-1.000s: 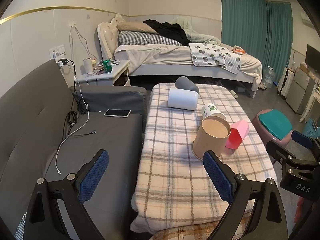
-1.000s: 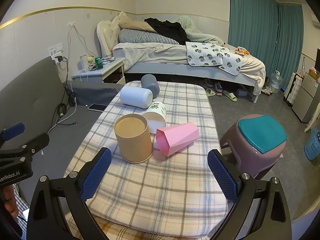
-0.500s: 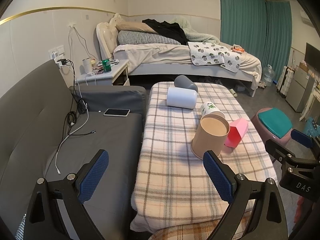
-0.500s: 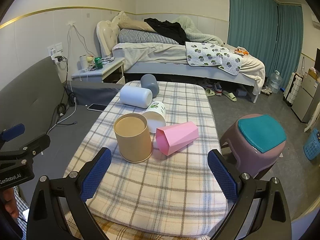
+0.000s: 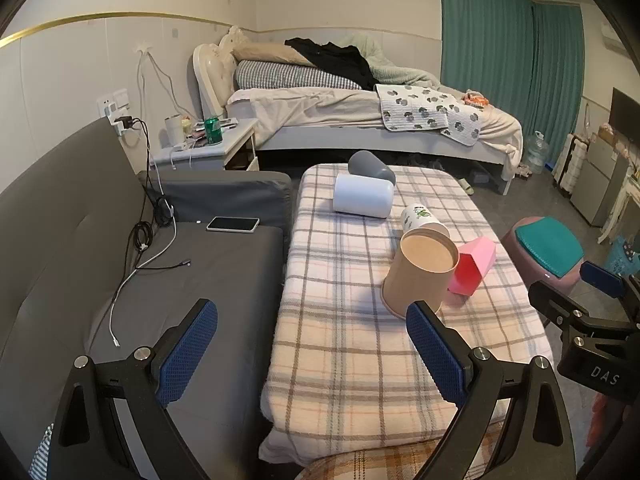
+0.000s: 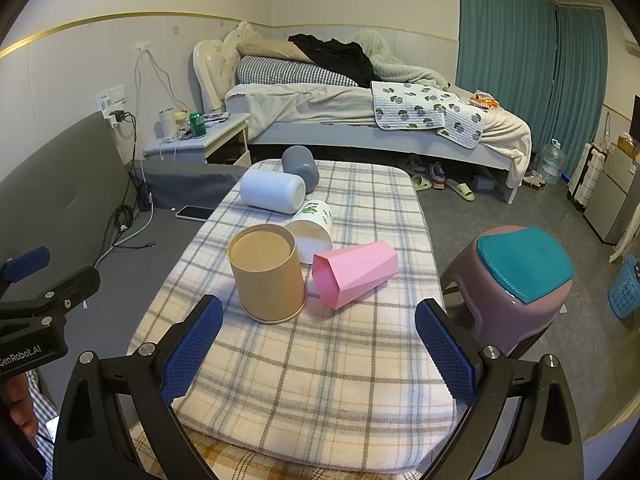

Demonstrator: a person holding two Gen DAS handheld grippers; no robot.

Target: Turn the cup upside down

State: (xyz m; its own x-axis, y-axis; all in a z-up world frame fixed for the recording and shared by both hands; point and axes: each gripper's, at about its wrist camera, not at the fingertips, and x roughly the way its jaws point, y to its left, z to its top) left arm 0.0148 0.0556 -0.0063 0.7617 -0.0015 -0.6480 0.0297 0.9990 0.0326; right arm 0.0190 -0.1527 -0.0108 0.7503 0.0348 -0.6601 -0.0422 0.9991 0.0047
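Note:
A tan paper cup (image 6: 267,274) stands bottom-up on the plaid-covered table (image 6: 320,360); it also shows in the left wrist view (image 5: 420,270). A pink faceted cup (image 6: 354,273) lies on its side to its right, mouth toward me. A white cup with a green print (image 6: 312,228), a white cup (image 6: 273,191) and a grey cup (image 6: 301,169) lie on their sides farther back. My right gripper (image 6: 318,344) is open and empty, held near the table's front edge. My left gripper (image 5: 312,346) is open and empty, over the table's left edge beside the sofa.
A grey sofa (image 5: 100,272) with a phone (image 5: 233,224) and cables lies left of the table. A purple stool with a teal cushion (image 6: 516,280) stands at the right. A bed (image 6: 360,116) and a nightstand (image 6: 200,140) are behind.
Both grippers stay open and nearly still. The left wrist view has shifted slightly; the cups have not moved.

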